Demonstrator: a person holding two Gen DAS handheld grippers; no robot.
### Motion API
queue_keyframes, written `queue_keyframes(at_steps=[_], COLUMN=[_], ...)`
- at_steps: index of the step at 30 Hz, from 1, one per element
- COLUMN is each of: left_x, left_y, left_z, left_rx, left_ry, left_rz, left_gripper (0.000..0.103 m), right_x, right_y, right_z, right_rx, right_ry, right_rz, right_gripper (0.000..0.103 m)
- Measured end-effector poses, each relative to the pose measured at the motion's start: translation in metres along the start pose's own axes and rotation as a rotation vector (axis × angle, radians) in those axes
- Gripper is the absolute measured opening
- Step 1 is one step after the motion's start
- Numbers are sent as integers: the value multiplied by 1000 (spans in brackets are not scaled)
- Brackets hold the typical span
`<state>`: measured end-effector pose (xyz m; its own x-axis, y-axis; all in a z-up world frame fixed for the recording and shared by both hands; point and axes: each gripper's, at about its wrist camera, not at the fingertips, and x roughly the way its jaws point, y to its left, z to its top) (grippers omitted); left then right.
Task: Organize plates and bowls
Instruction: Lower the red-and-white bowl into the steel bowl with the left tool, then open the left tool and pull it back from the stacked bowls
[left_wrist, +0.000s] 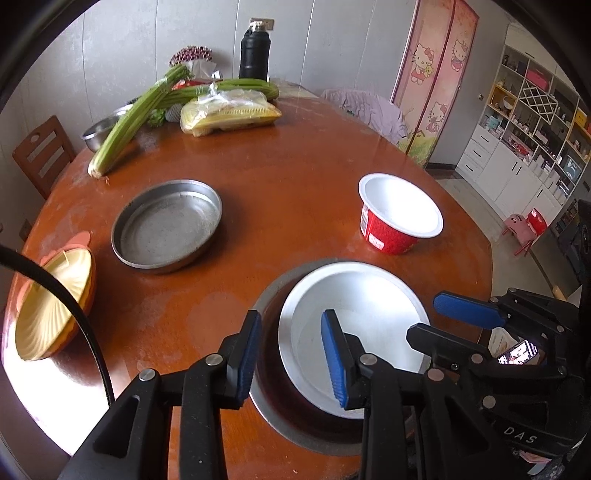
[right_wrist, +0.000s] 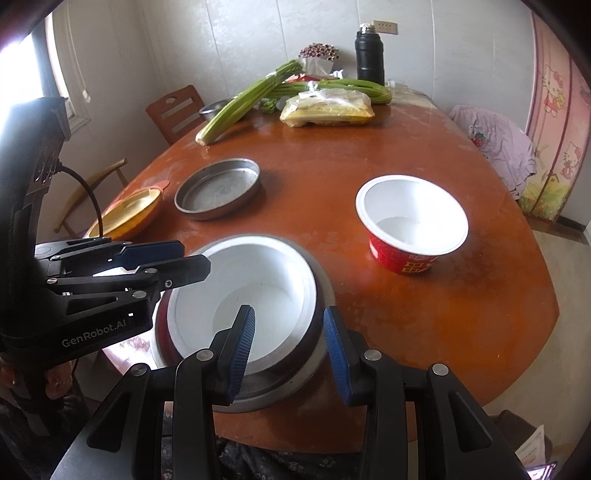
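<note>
White bowl (right_wrist: 243, 306) nested in steel basin (right_wrist: 321, 291); your left gripper (left_wrist: 290, 360) and right gripper (right_wrist: 290, 345) open, empty. Red cup (right_wrist: 410, 229), steel pan (right_wrist: 219, 188), yellow plate (right_wrist: 125, 216) left unstacked.

Celery (left_wrist: 129, 114), bagged noodles (left_wrist: 229, 112) and a black flask (left_wrist: 255, 51) (upright) at the surface's (left_wrist: 295, 177) far end; chair (left_wrist: 42, 153) alongside.

Glossy wooden table (left_wrist: 295, 192); dull scuffed metal pan (left_wrist: 166, 225); smooth white bowl (right_wrist: 243, 302).

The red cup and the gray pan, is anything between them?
No. Between the red cup and gray pan lies only bare table, in both views.
</note>
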<state>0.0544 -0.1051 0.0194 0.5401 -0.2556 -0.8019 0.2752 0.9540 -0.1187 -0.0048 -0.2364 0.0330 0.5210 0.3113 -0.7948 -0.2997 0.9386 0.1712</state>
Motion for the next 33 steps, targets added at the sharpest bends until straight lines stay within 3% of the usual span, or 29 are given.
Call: queue_keyframes(at_steps=[2,5,15,33], left_x=[-3,-6,-1,38], left_y=[-2,-6,-18,-47], left_z=[5,12,41,99], left_rx=[12,24,68,136], left_ry=[-16,-34,-58,-29], left_rz=[5,16,31,-21], left_gripper=[45,51,53,54], right_x=[-3,-8,-20,-12], right_y=[-3,-10,-43,-96], right_z=[3,9,24,51], right_rx=[10,26,101,173], right_ry=[-14,-36,-88,-101], right_rz=[-5,-14,-64,-127], right_gripper=[40,40,41,41])
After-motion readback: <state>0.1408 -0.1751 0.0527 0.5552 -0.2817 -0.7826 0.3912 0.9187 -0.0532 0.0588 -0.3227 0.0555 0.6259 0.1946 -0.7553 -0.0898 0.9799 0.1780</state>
